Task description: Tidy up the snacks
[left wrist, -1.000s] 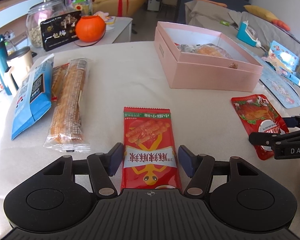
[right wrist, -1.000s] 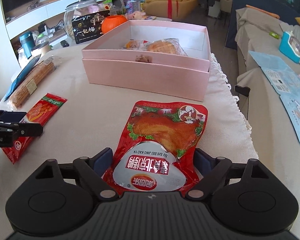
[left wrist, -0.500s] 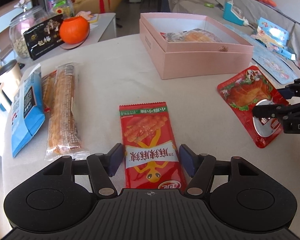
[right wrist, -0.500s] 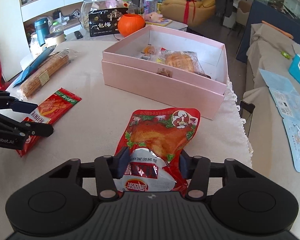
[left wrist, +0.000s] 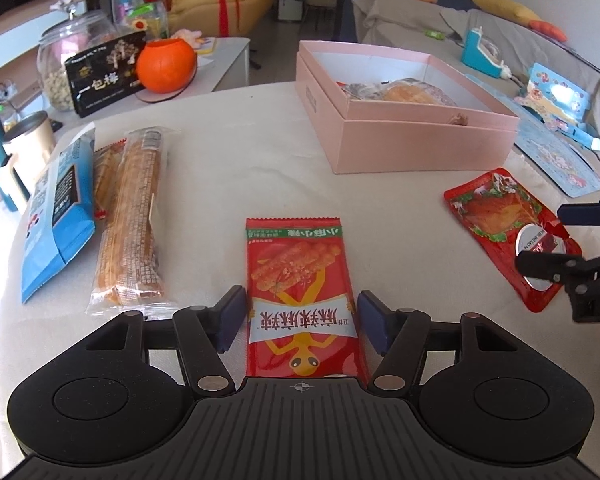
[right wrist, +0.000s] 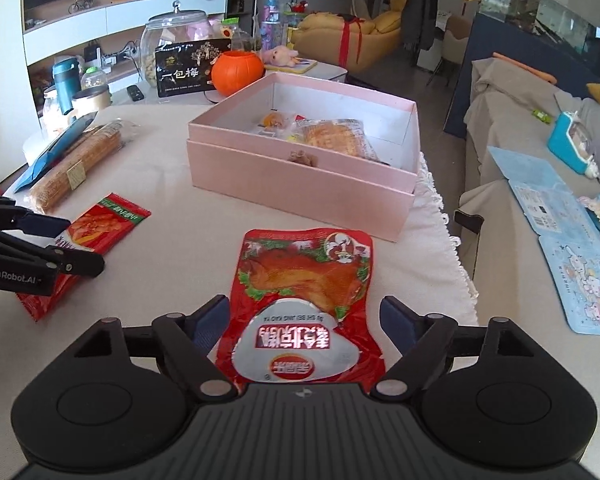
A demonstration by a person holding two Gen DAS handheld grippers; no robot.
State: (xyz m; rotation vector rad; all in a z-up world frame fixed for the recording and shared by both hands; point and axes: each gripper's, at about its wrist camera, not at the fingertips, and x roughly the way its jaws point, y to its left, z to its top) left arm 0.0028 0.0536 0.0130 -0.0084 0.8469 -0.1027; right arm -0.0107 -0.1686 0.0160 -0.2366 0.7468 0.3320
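Note:
A red strip-snack packet [left wrist: 300,276] lies flat on the white tablecloth, and my left gripper [left wrist: 301,318] stands open astride its near end, with the pads just clear of its edges. A red roast-chicken pouch [right wrist: 304,280] lies in front of the pink box [right wrist: 300,188]. My right gripper [right wrist: 306,318] is opening, the pouch's near end is between its jaws and the pads are off it. The box holds a bread packet [right wrist: 332,136] and small sweets. In the left wrist view the right gripper [left wrist: 556,240] straddles the pouch [left wrist: 496,212] at the right.
A long wrapped bread stick [left wrist: 133,220], a blue bag [left wrist: 55,208] and another small packet lie at the table's left. Behind stand a glass jar [left wrist: 65,60], a black box [left wrist: 103,76], an orange pumpkin pot [left wrist: 165,66] and cups [left wrist: 27,148]. A covered sofa [right wrist: 540,168] lies to the right.
The right gripper squeezed shut on the chicken pouch half a second ago and has since spread wide again, and it has drawn back a little. The left gripper kept still and open over its packet.

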